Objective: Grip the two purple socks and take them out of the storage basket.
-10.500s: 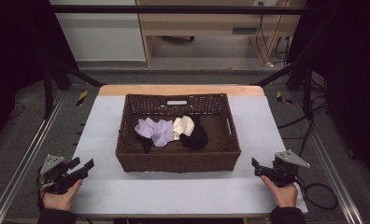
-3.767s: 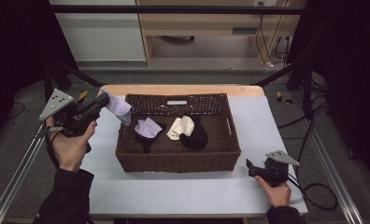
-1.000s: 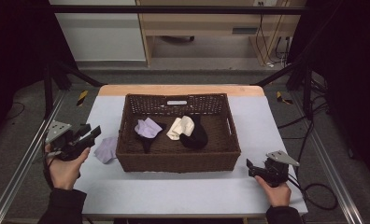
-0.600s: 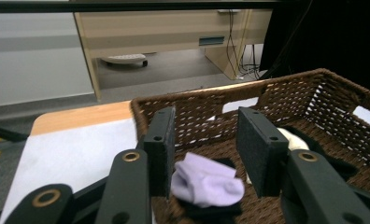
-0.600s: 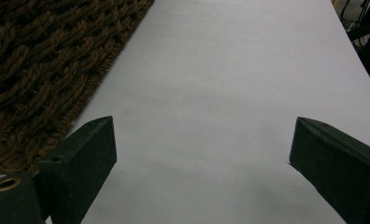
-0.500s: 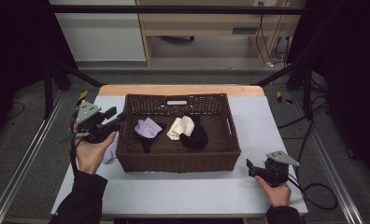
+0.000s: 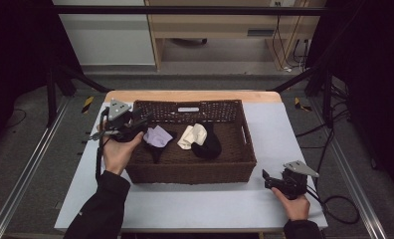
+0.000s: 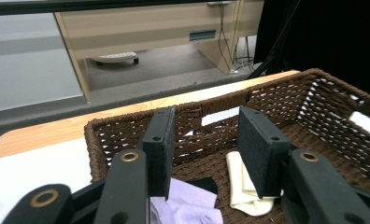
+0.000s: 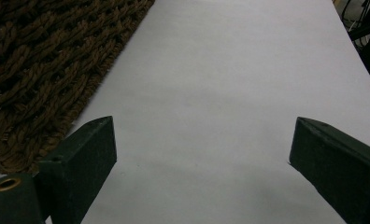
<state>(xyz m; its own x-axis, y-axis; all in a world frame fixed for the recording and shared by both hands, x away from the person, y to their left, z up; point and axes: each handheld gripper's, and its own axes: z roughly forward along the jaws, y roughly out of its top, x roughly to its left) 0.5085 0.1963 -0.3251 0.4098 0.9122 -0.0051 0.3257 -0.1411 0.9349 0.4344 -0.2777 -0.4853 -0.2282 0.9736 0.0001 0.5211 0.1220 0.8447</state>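
Inside the brown wicker basket [image 7: 245,134]: a lavender sock [image 7: 157,135] at left, a cream sock [image 7: 192,135] and a black sock [image 7: 209,144] mid-basket; white label [image 7: 188,109] on far wall, writing unreadable. Over the basket's left rim, left gripper [image 7: 141,121], jaws parted, nothing pinched. On the table [image 7: 210,204], right gripper [image 7: 265,179], jaws spread wide, empty.

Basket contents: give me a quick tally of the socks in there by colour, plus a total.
Lavender sock: 1
Cream sock: 1
Black sock: 1, and a dark piece showing under the lavender one may be another; cannot tell.
Total in the basket: 3 clearly visible.
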